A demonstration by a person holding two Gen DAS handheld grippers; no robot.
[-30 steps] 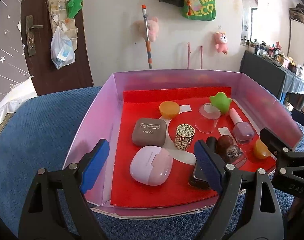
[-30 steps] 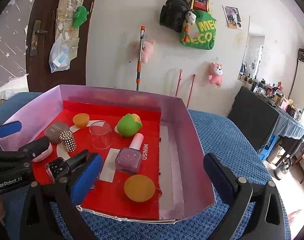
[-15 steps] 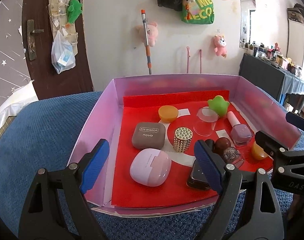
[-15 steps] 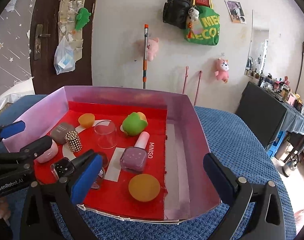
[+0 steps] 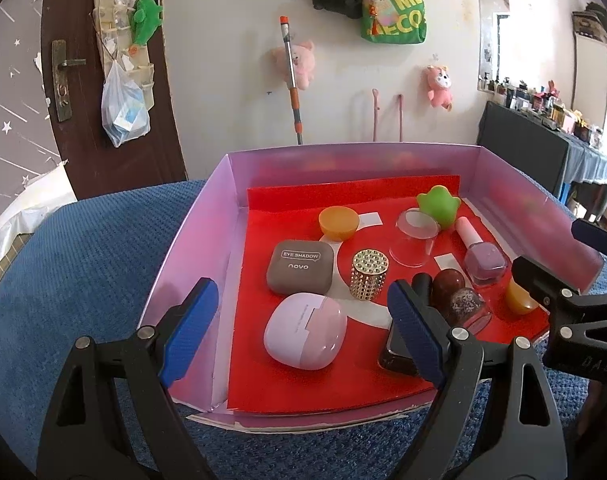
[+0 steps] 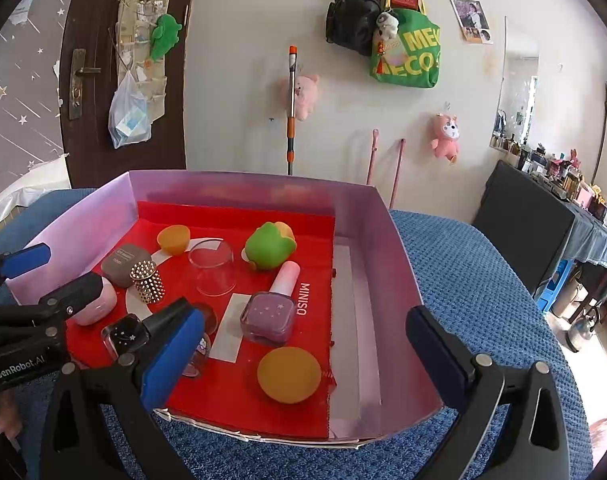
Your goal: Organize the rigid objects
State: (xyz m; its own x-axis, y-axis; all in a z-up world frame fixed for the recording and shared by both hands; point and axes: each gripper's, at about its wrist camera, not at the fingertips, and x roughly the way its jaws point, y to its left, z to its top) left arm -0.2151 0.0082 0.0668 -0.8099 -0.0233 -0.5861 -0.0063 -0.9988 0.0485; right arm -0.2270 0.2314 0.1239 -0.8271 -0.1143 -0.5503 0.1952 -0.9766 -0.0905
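A pink box [image 5: 191, 236] lined in red holds the objects. In the left wrist view my left gripper [image 5: 299, 312] hangs open over the box's near edge, above a pink earbud case [image 5: 305, 332]. Beyond the case are a brown eye shadow case [image 5: 299, 266] and a gold studded cylinder [image 5: 369, 274]. A black watch-like item [image 5: 395, 350] lies partly hidden behind the right finger. My right gripper [image 6: 303, 332] stands open above an orange ball [image 6: 289, 374] and a purple nail polish bottle [image 6: 269, 312]. Neither gripper holds anything.
The box also holds an orange cup [image 5: 338, 222], an upturned clear cup [image 5: 413, 240], a green toy [image 6: 269, 246], a brown ball [image 5: 447, 286] and a glitter globe [image 5: 465, 304]. It sits on a blue cloth [image 5: 83, 260]. A bare white strip [image 6: 355, 320] runs along the box's right side.
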